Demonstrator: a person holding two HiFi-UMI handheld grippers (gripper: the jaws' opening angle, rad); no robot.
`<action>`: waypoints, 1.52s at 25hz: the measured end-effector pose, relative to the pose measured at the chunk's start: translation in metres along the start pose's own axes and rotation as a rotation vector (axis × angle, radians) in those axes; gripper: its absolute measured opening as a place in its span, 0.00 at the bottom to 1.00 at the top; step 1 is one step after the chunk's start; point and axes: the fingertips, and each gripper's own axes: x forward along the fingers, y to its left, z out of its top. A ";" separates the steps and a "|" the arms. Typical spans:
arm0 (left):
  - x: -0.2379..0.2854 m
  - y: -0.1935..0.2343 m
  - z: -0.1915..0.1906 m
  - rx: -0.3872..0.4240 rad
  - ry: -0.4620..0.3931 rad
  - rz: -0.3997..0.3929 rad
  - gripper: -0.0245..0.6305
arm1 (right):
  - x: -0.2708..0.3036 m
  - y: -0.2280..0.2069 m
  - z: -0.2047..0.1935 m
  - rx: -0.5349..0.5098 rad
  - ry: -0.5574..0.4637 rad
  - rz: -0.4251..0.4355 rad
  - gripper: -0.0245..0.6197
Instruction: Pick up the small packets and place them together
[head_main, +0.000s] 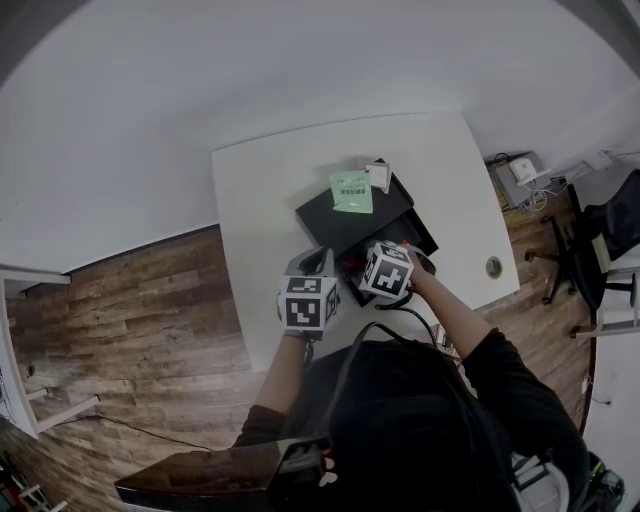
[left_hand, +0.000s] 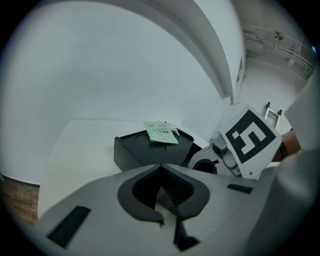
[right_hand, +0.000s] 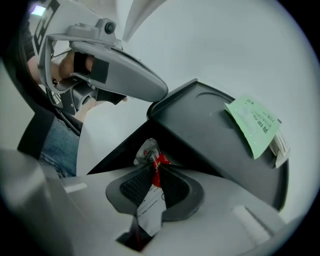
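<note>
Pinching a red-and-white packet (right_hand: 149, 197) in the right gripper (right_hand: 150, 182), pads narrow and pressed on both its faces. Crumpled top poking past the fingertips toward 12 o'clock, white tail trailing back toward 6 between the fingers. Holding it at the 6 o'clock edge of the black box (head_main: 330, 228) in the head view, on the white table (head_main: 255, 190). Up at 2 o'clock from that grip, a green packet (right_hand: 254, 125) lying flat on the box top, with a white packet (right_hand: 280, 145) tucked partly under it, touching. Over at 9 o'clock of the right one, the left gripper (left_hand: 162, 192), pads drawn together with nothing between, aimed at the box, green packet at its 12 o'clock, well apart.
</note>
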 end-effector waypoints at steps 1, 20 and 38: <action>0.000 0.000 0.000 0.001 0.000 -0.001 0.04 | -0.003 0.000 -0.001 0.004 0.001 0.004 0.11; 0.001 0.000 0.000 0.027 0.010 -0.002 0.04 | -0.133 -0.076 0.045 0.080 -0.270 -0.182 0.10; 0.000 -0.003 -0.003 0.020 0.005 -0.010 0.04 | -0.055 -0.089 0.114 -0.016 -0.167 -0.100 0.10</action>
